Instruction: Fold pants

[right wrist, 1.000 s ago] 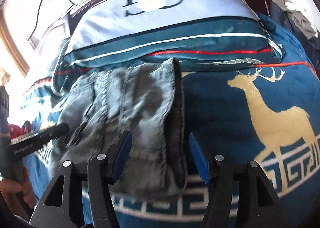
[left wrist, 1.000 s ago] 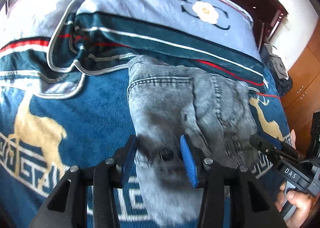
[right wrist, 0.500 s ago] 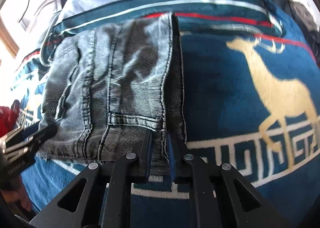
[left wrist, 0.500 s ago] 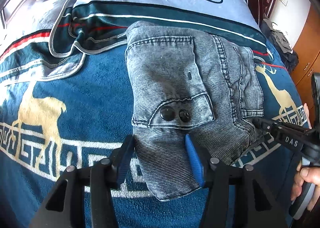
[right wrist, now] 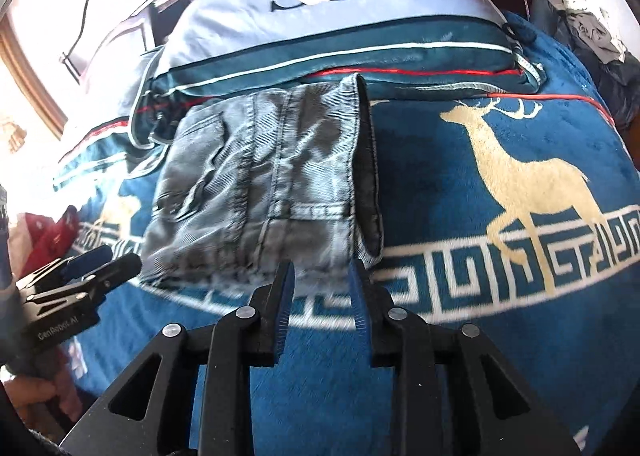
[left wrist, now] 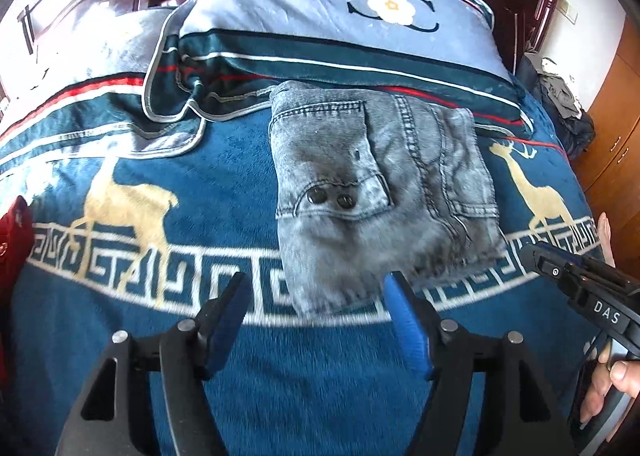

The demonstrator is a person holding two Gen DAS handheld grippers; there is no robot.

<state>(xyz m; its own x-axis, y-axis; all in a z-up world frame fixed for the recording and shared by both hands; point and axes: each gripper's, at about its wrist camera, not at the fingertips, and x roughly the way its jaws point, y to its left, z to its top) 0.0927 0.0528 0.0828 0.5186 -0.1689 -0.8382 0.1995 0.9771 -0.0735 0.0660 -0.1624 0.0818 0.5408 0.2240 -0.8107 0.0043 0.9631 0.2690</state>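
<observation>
Two hand-held grippers hover over a bed spread with a blue blanket [left wrist: 240, 176] patterned with gold deer. At the far left edge of the left wrist view a red object [left wrist: 14, 240] lies on the blanket. The left hand-held gripper [left wrist: 316, 316] has just been opening; its blue pads stand wide apart with nothing between them, just short of the near hem of the pants. The grey pants [left wrist: 372, 192] lie folded into a compact bundle, their far edge touching a pale blue pillow [left wrist: 340, 16]. The right hand-held gripper [right wrist: 320, 296] has just been opening too; its gap is narrow and empty, the tips just before the pants' near right corner.
</observation>
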